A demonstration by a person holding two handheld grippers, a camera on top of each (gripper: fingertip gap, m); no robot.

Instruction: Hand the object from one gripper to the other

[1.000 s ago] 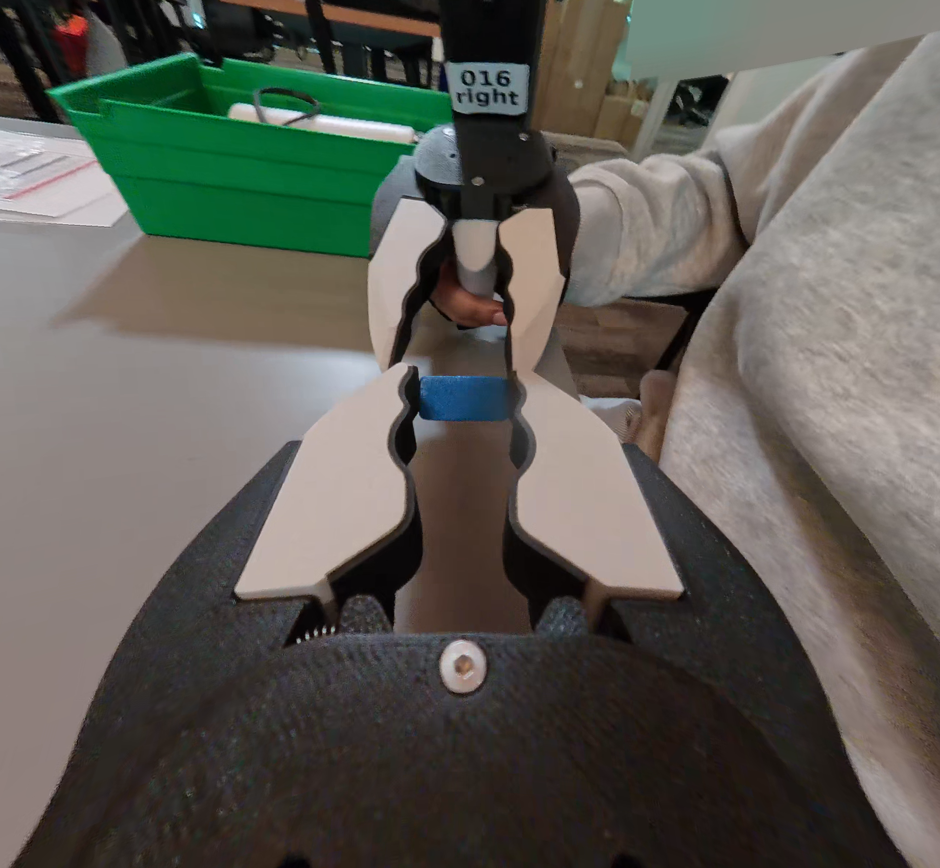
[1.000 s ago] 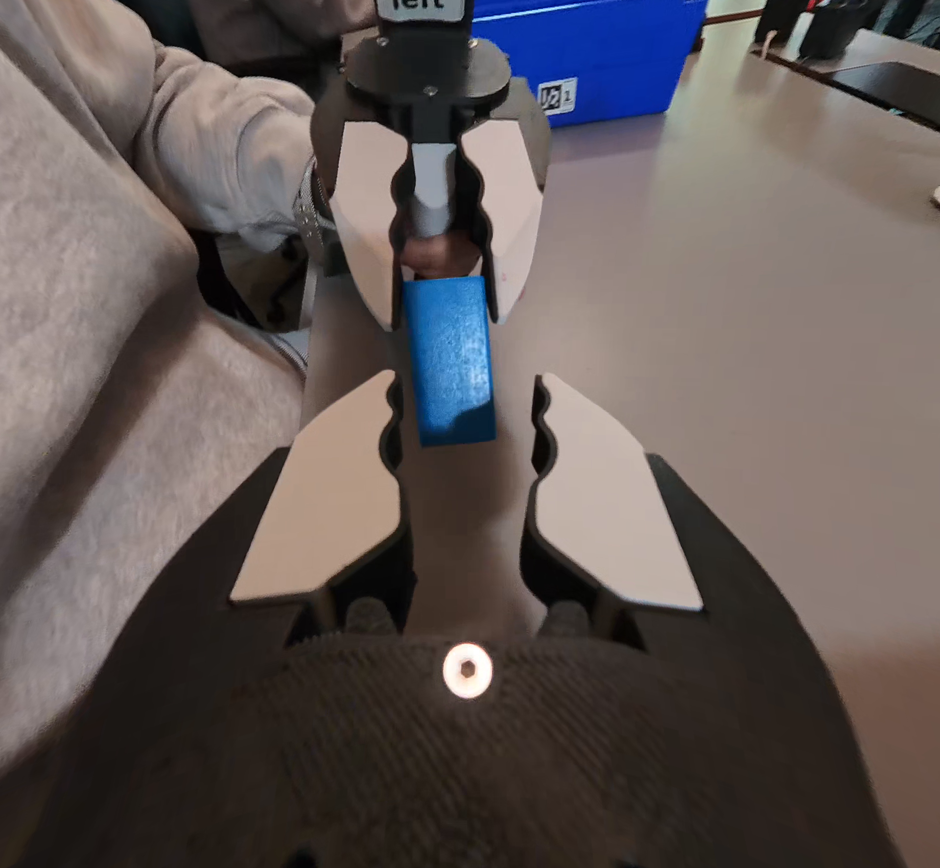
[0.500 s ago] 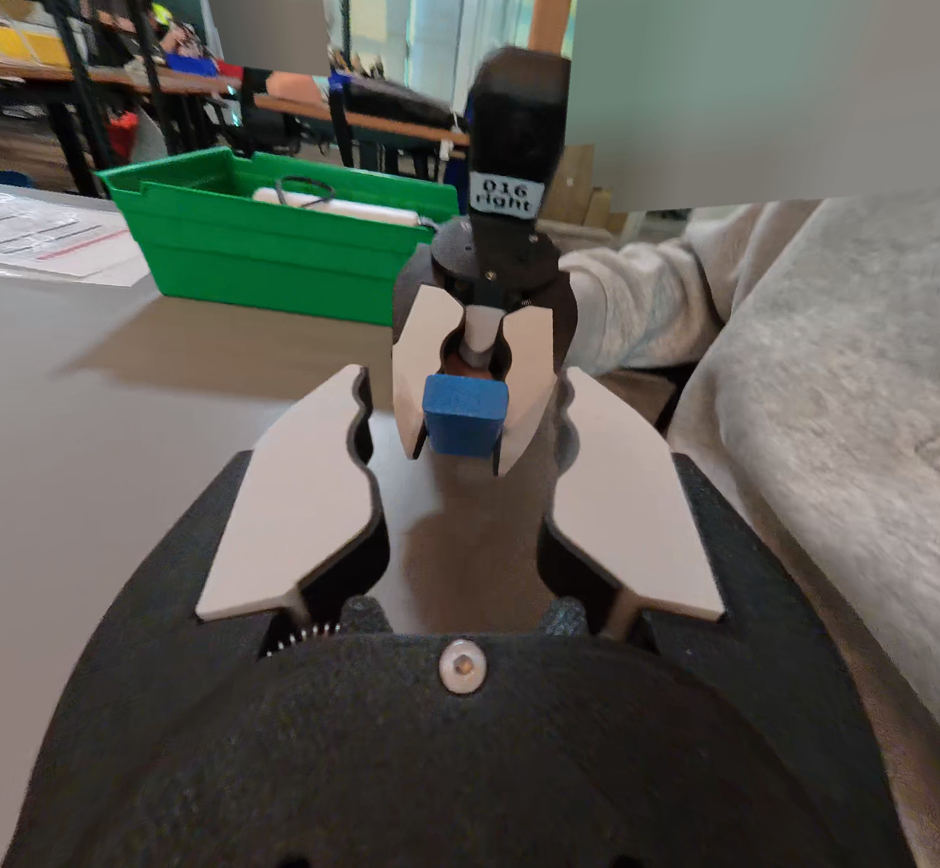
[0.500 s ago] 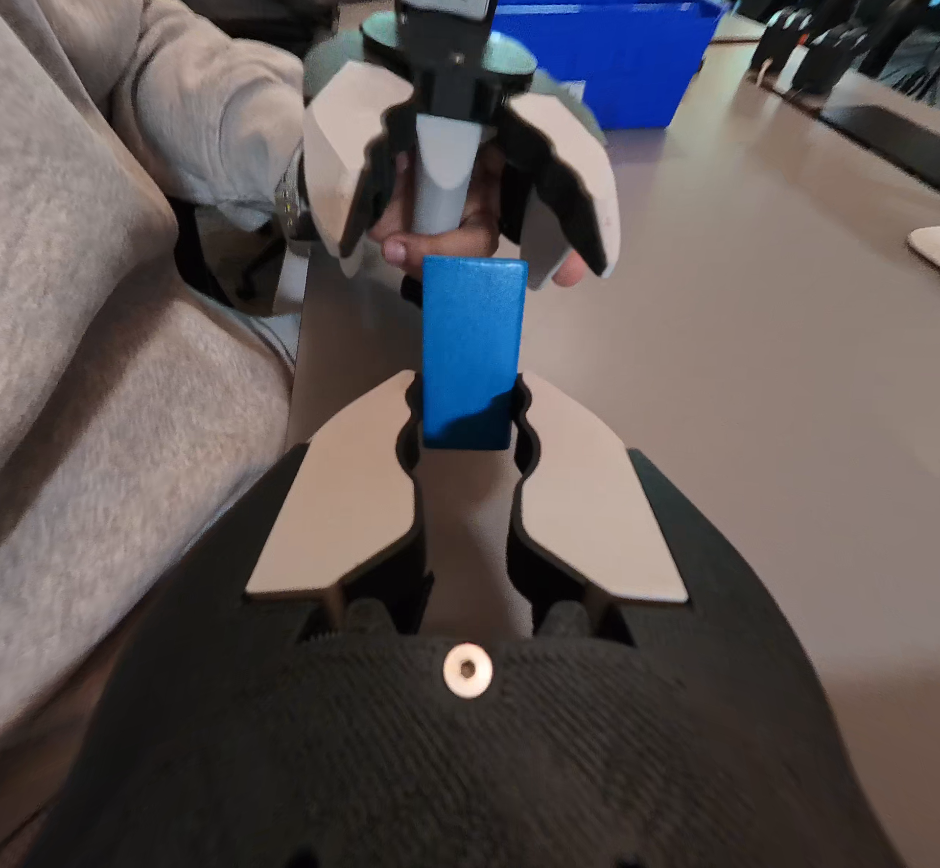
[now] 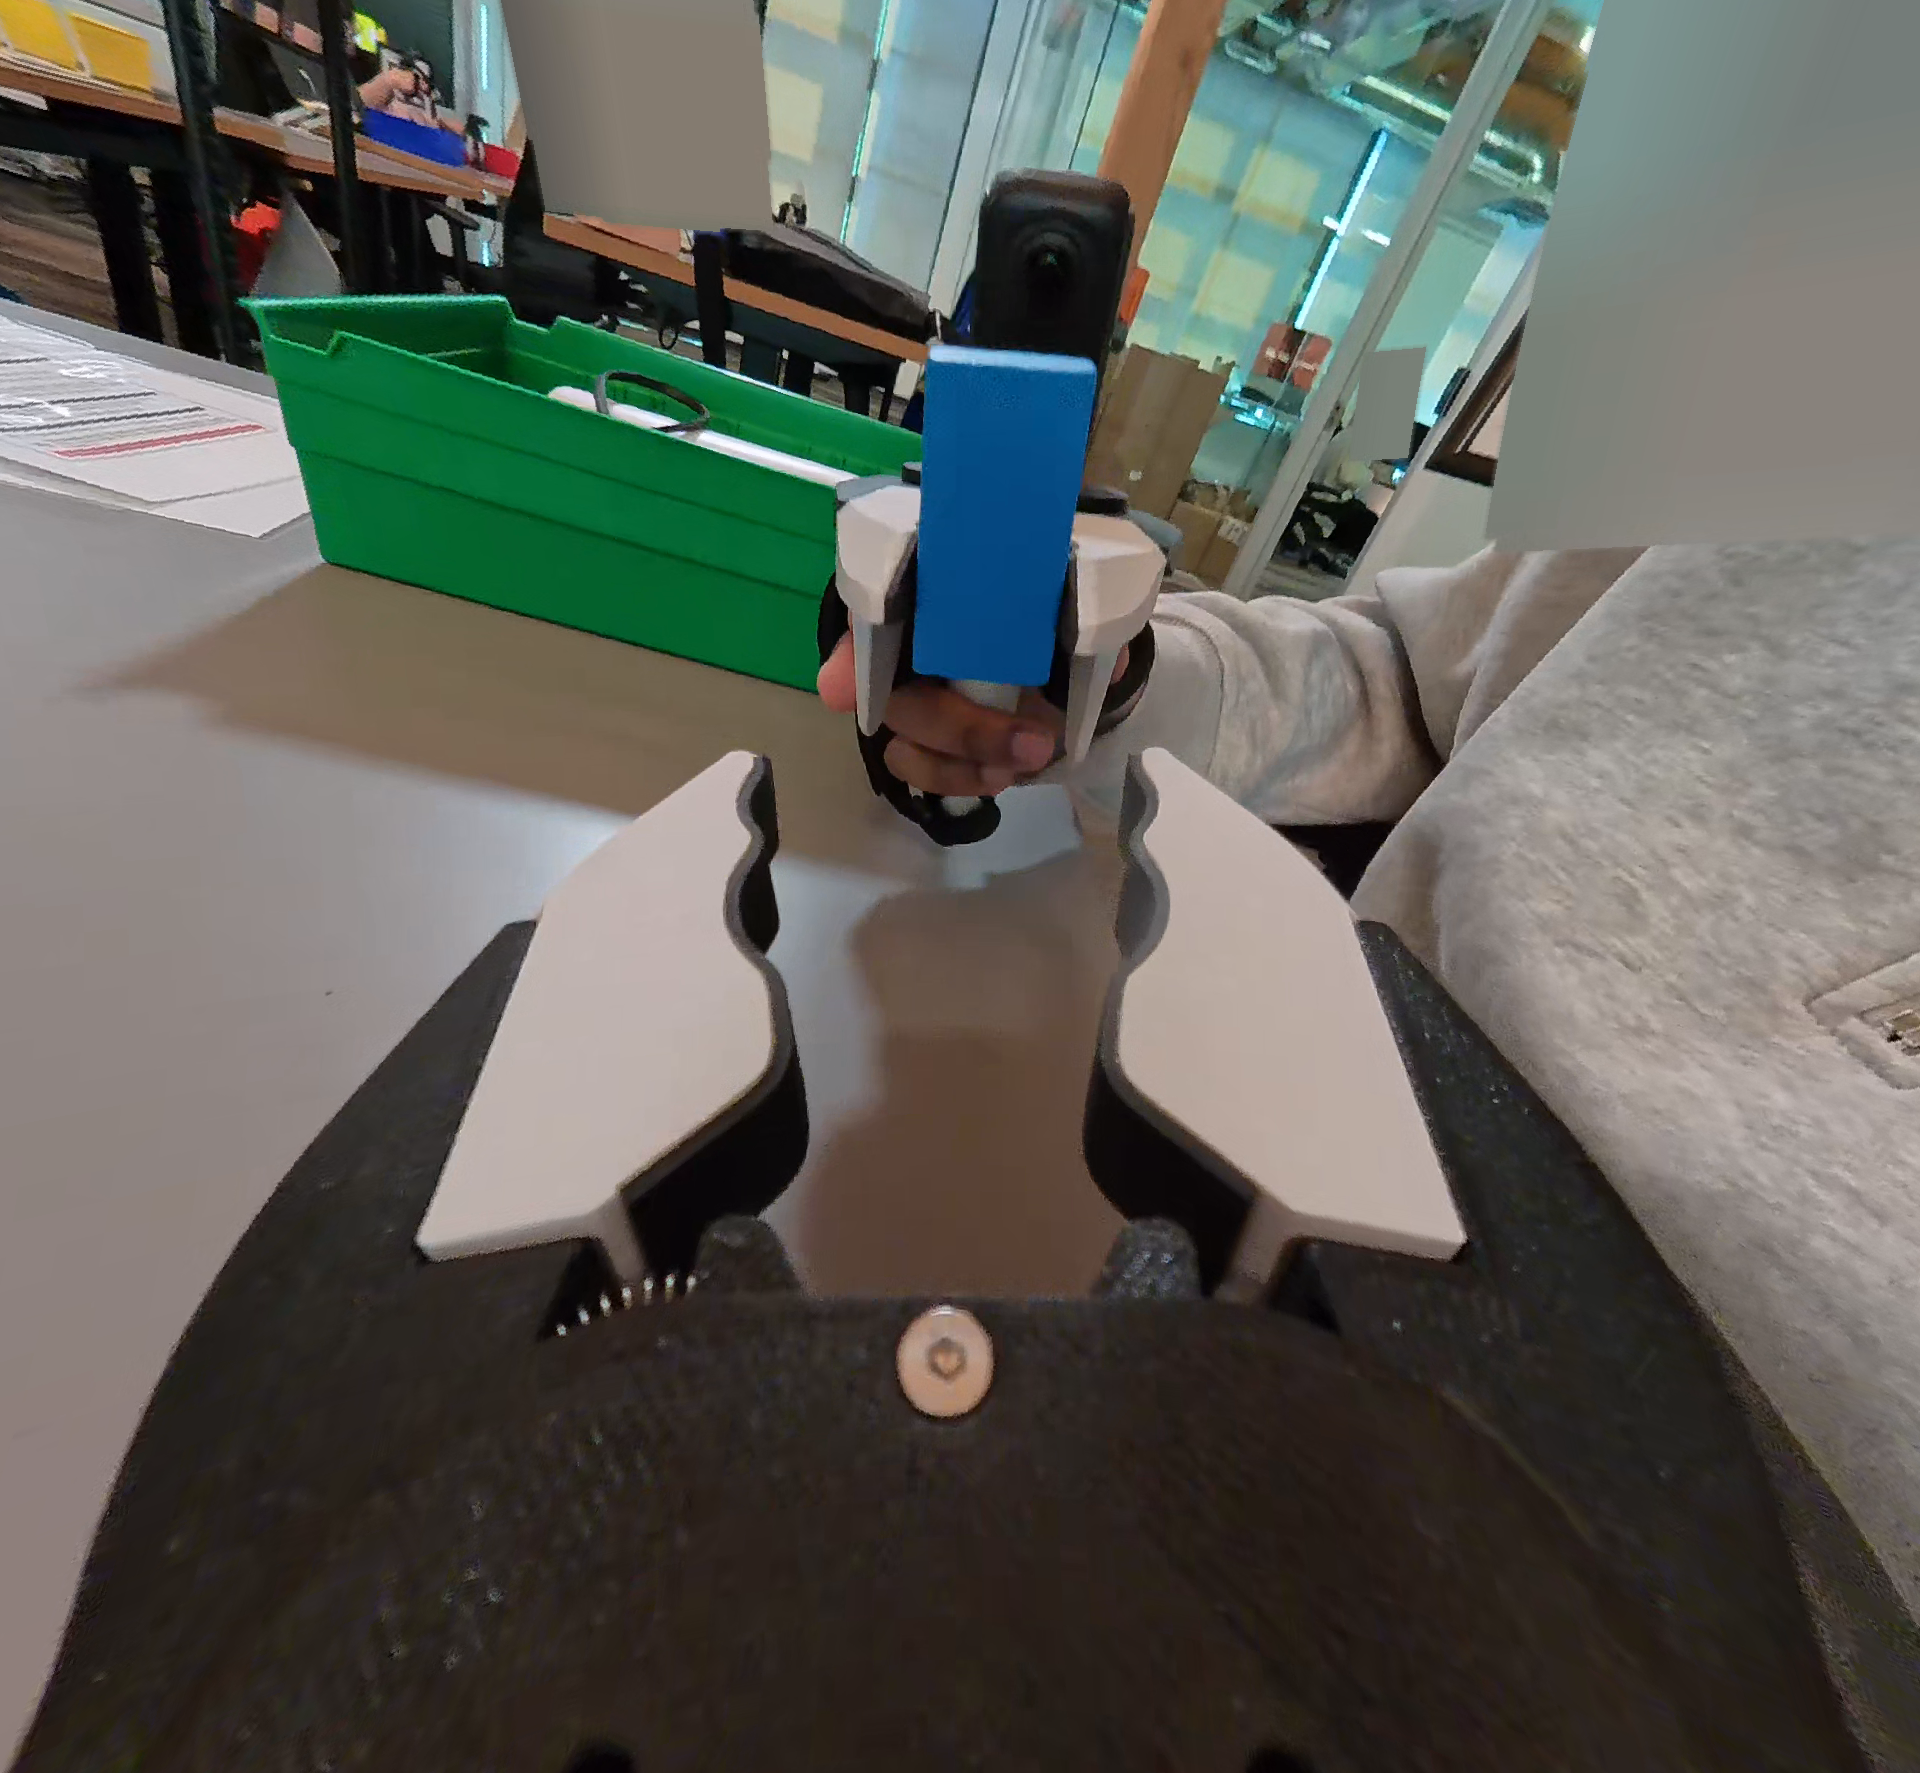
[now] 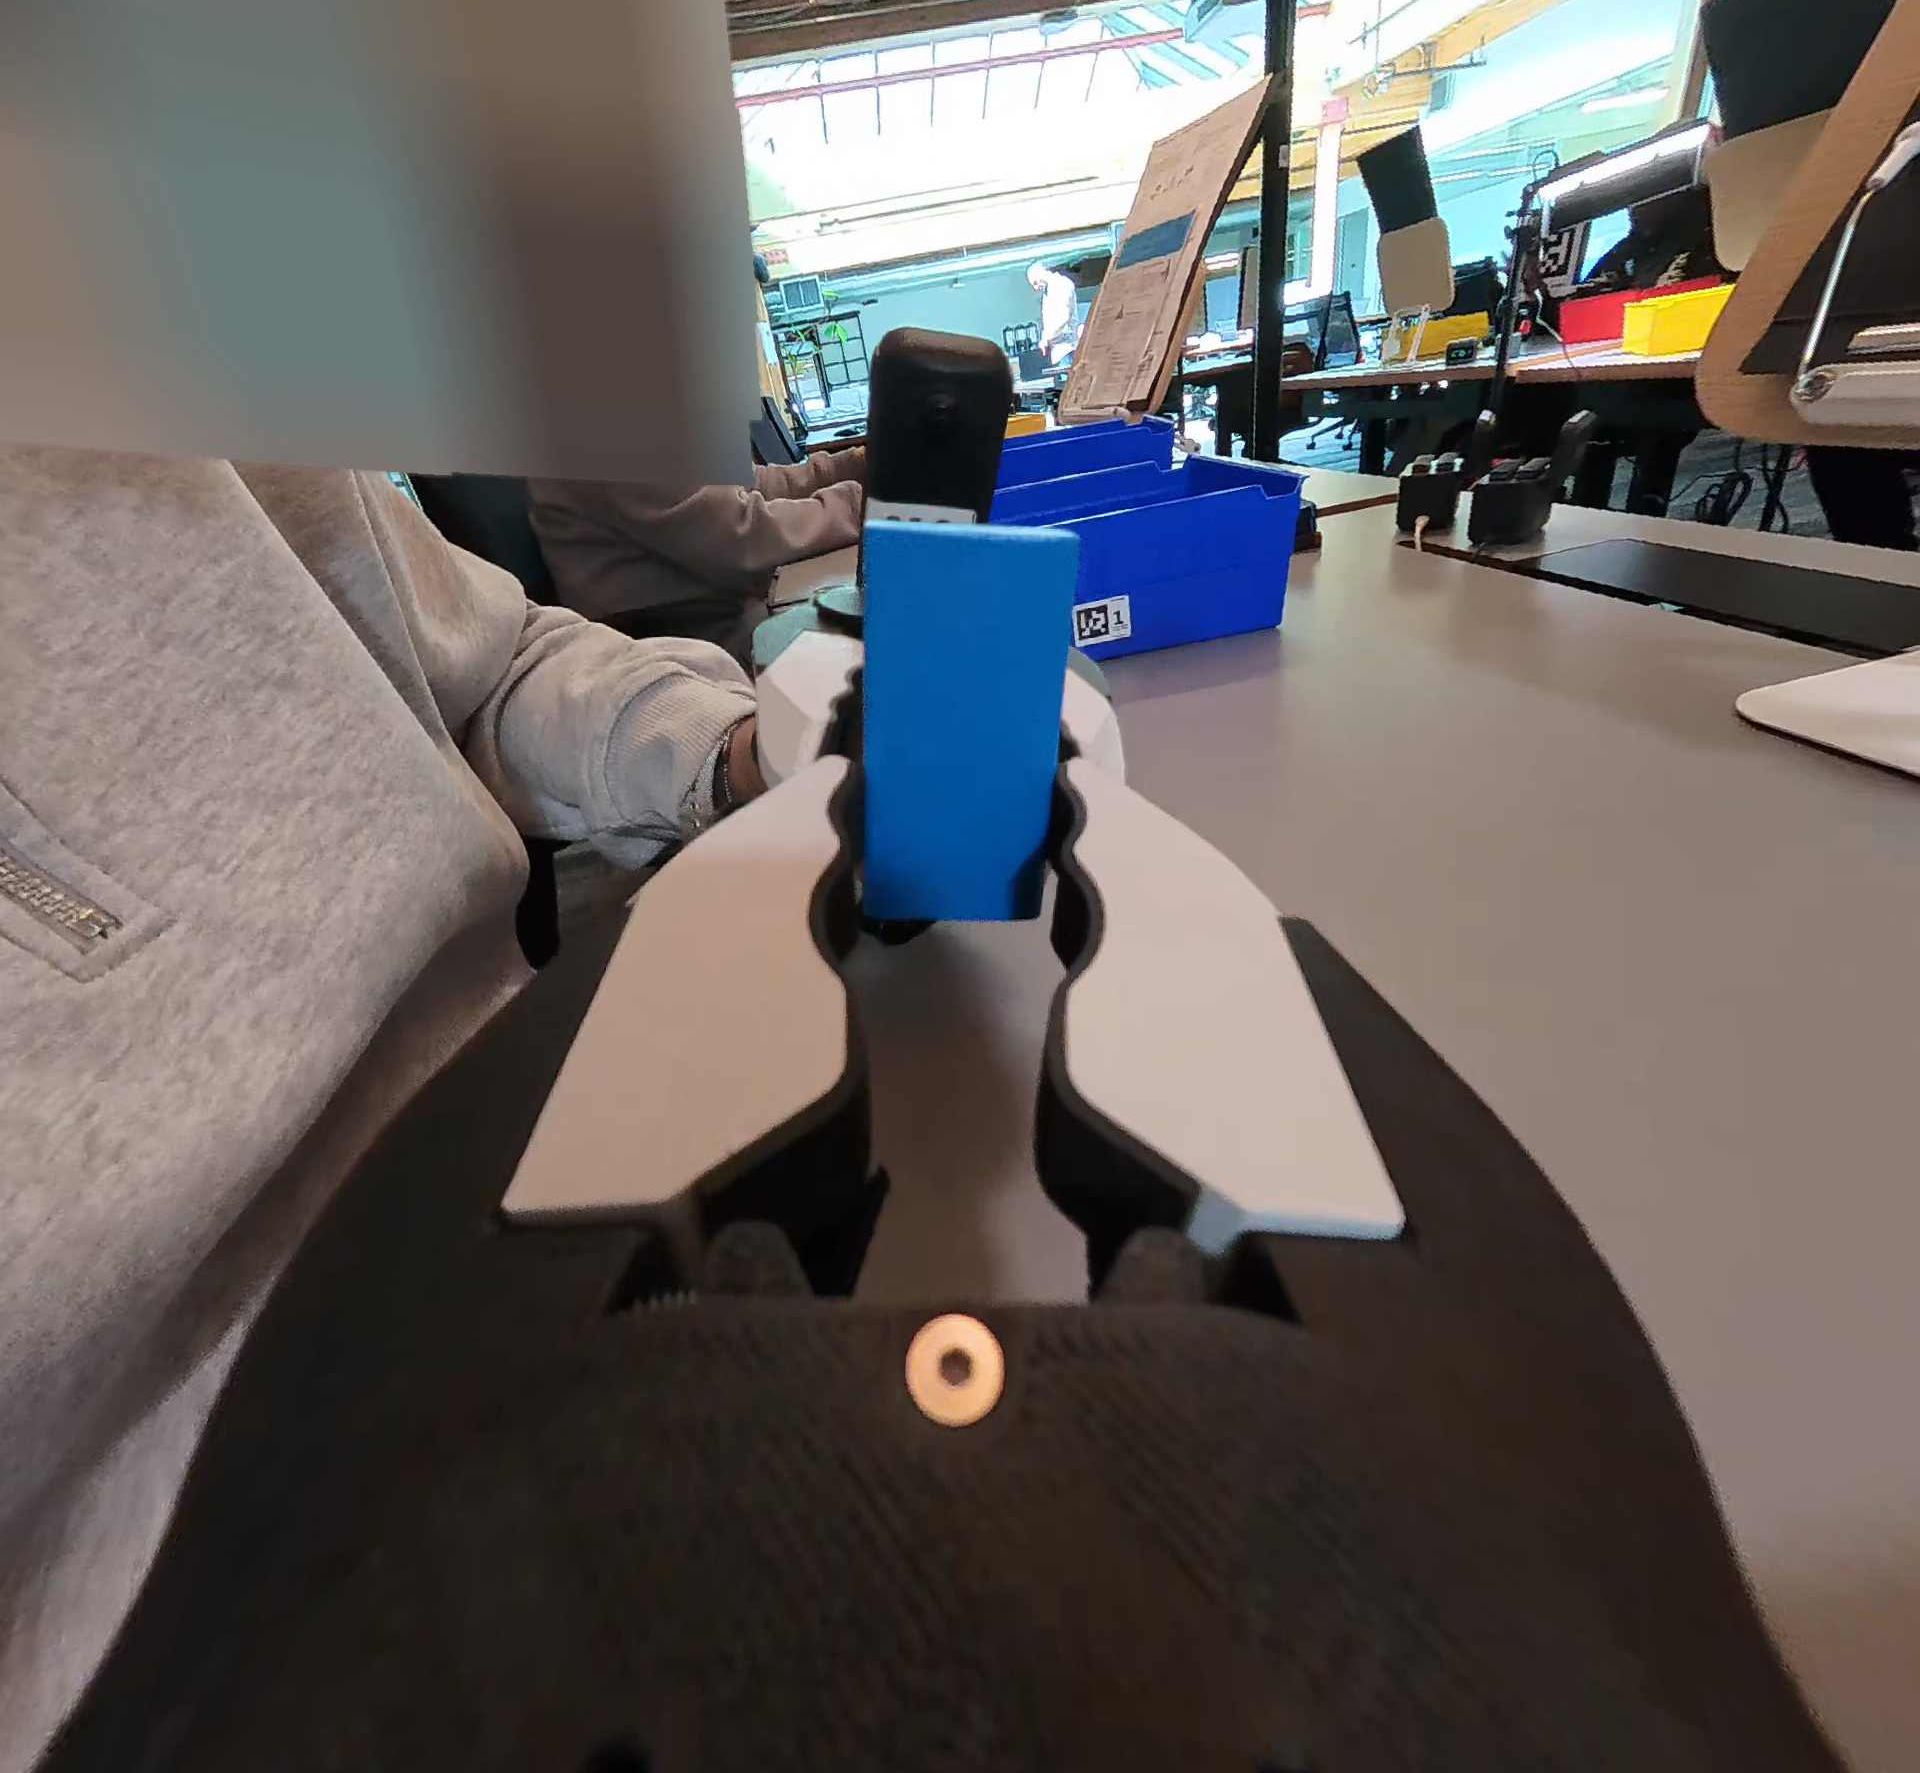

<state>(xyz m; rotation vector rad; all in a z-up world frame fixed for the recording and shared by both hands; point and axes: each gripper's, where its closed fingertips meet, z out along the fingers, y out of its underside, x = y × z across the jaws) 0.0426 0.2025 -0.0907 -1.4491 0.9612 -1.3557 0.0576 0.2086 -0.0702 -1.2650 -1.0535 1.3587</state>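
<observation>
Your grey table point(image 5: 260, 892) spreads under both tools, with a green bin point(image 5: 540, 497) at its far edge in the left wrist view and a blue bin point(image 6: 1184, 560) in the right wrist view. Your left gripper point(image 5: 945, 830) hangs above the table with its jaws spread wide and nothing between them, well apart from the other tool. Your right gripper point(image 6: 951, 840) has its jaws clenched on the lower part of the blue block point(image 6: 961, 726), which stands upright between the tips, its upper end rising clear above them.
</observation>
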